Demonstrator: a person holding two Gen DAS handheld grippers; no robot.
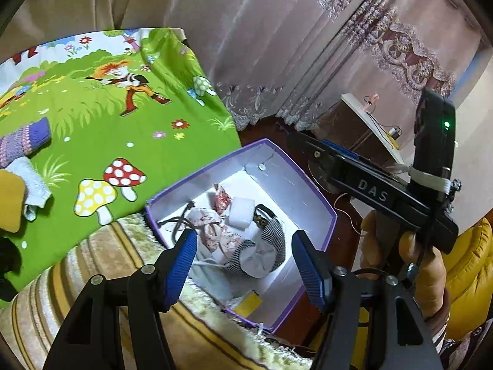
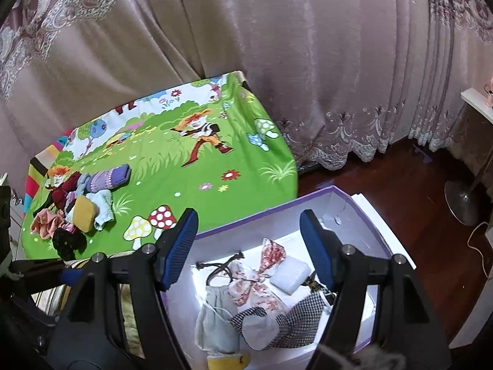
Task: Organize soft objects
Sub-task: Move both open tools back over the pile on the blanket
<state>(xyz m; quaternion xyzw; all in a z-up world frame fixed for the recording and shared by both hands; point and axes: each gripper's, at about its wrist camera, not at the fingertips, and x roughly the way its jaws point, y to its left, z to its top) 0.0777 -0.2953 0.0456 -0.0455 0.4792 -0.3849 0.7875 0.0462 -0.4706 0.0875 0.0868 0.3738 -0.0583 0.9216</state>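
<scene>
A green cartoon sheet point(image 2: 172, 166) carries a heap of soft things point(image 2: 77, 203) well apart from the purple-rimmed box point(image 2: 374, 231) of cloth pieces point(image 2: 255, 296), above which the left gripper point(image 1: 243, 265) and right gripper point(image 2: 249, 246) hang wide, gripping nothing.

White raised letters reading "DAS" stand on the black body of the right gripper point(image 1: 374, 189), seen from the left wrist camera; no other lettering in either view can be read.
</scene>
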